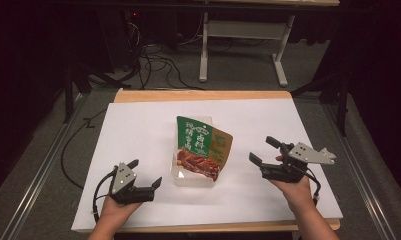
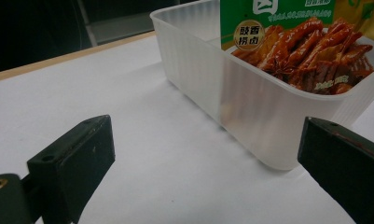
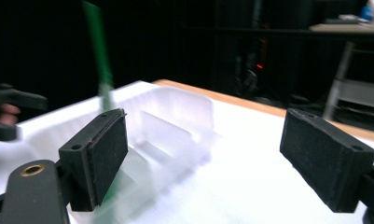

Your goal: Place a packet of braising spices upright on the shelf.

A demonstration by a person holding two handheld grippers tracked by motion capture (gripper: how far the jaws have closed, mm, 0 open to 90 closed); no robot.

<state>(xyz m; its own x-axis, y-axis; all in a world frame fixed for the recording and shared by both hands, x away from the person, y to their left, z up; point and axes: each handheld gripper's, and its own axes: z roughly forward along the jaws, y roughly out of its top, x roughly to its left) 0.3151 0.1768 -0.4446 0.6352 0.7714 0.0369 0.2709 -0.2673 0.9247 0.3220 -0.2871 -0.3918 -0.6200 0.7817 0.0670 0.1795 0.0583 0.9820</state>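
Note:
A clear plastic box stands in the middle of the white table top. A green and orange food pouch printed with braised meat leans in it, its top edge toward the back. My left gripper is open just left of the box, near the front edge. In the left gripper view the box wall and pouch lie ahead to the right of the open left gripper. My right gripper is open to the right of the box. The right gripper faces the box, with the pouch edge seen side-on.
The table's wooden edge shows at the back. Behind it are a white desk frame and loose cables on a grey floor. Bare white surface lies on both sides of the box.

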